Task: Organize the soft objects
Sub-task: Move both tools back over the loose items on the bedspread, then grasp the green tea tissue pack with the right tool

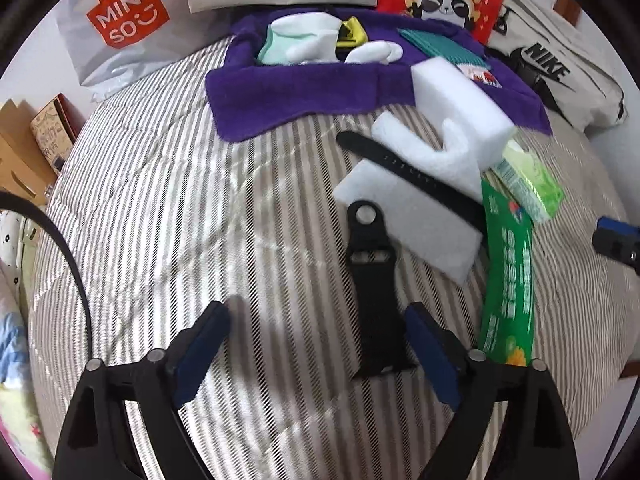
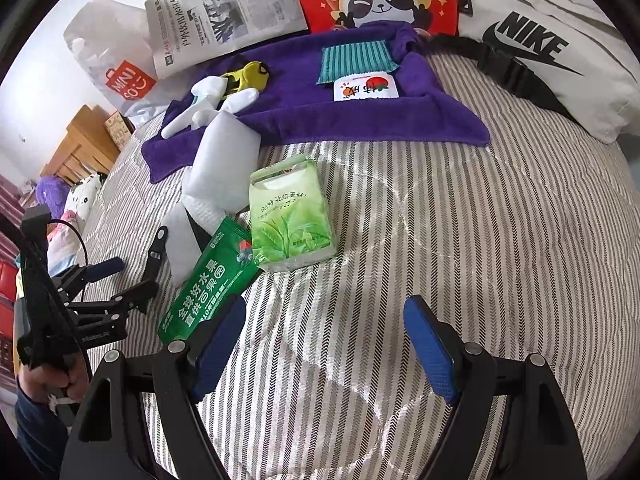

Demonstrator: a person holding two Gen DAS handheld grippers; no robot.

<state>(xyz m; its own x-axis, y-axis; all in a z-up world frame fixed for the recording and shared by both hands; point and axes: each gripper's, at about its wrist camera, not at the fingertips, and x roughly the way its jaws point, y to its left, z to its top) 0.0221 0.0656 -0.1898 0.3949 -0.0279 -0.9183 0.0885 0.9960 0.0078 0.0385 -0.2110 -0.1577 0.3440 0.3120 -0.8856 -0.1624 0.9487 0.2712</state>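
While both stand spread and empty, left gripper (image 1: 316, 344) straddles black strap (image 1: 374, 304) on bed (image 1: 160, 220), seemingly next pick; right gripper (image 2: 324, 344) idle; closing required.

Right claw (image 2: 324, 344) gapes over striped quilt (image 2: 460, 240) — tissue pack (image 2: 290, 216) ahead

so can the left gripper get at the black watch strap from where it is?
Probably yes. The left gripper is open, and the black watch strap lies flat on the striped quilt just ahead, its near end between the fingers. Nothing covers that end.
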